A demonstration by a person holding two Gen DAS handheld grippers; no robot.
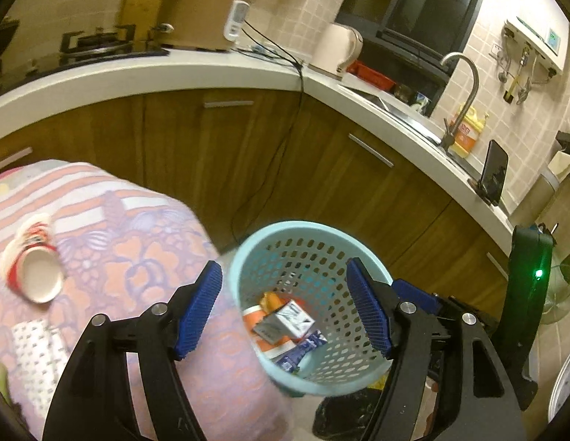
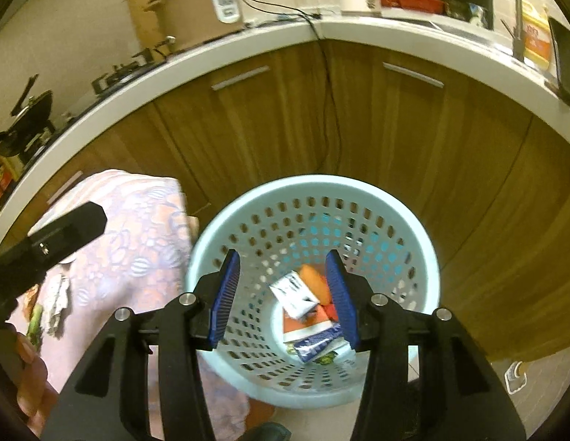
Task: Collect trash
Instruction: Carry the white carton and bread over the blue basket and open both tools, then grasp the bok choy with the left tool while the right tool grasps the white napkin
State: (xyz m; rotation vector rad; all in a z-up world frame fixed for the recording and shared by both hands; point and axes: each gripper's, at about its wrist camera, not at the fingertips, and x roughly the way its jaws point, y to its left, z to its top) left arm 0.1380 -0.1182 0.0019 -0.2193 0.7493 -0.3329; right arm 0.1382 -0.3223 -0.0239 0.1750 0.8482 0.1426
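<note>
1. A pale blue perforated waste basket (image 2: 413,242) stands on the floor in front of wooden cabinet doors (image 2: 285,117).
2. Inside the basket lie a white carton (image 2: 293,294), an orange wrapper (image 2: 314,281) and a blue packet (image 2: 316,345).
3. The right gripper (image 2: 285,301) hangs above the basket, jaws spread, holding nothing.
4. Left of the basket is a flowered cloth (image 2: 138,242).

a paper cup (image 1: 35,261) lies tipped on the floral-clothed table (image 1: 145,257).

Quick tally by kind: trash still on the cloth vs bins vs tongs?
Paper cup on the cloth: 1
Crumpled wrapper on the cloth: 1
Bin, holding cartons: 1
Tongs, both open: 2 (left tongs, right tongs)
Total: 5
</note>
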